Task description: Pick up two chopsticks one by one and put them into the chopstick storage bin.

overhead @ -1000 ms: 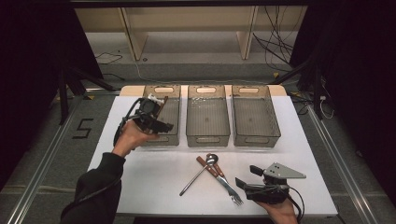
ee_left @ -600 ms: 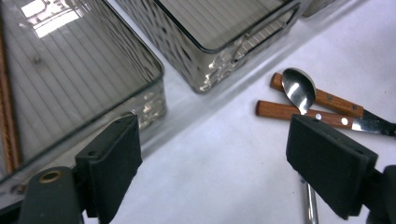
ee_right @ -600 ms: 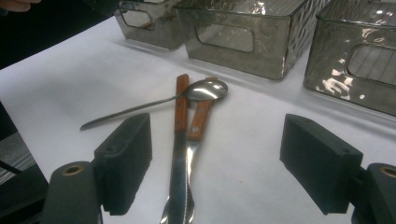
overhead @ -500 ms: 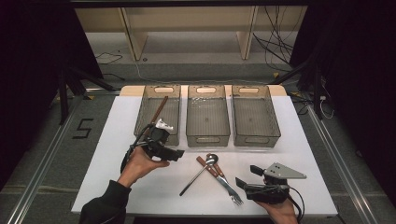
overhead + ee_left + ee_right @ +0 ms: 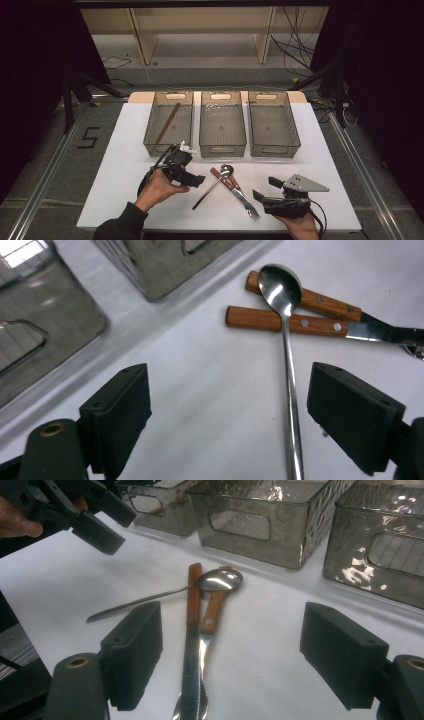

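Work in hand: sorting cutlery from the tabletop (image 5: 125, 165) into three clear bins.
Left bin (image 5: 151, 136): holds one long brown stick-like utensil (image 5: 167, 122), lying lengthwise; judged the one piece already sorted.
Middle bin (image 5: 222, 146): no contents visible.
Right bin (image 5: 295, 137): no contents visible.
Left to sort: three pieces in a crossed pile in front of the middle bin — spoon (image 5: 215, 181), wooden-handled fork (image 5: 244, 199), wooden-handled knife (image 5: 191, 630).
Spoon position: bowl resting across both wooden handles; stem running out toward the left gripper.
Left gripper (image 5: 196, 179): fingers (image 5: 117, 412) spread wide, nothing between the pads; they have just been opening. In the left gripper view the spoon stem lies on the tabletop between them, nearer the right-hand finger. Judged next pick: the spoon.
Right gripper (image 5: 261, 196): fingers (image 5: 132, 652) spread, nothing held, low over the tabletop beside the fork's tines.
Progress: early, about a quarter by count.
Writing: a dark "5" marked on the floor (image 5: 87, 137) left of the tabletop; no brand or label readable on bins or cutlery.
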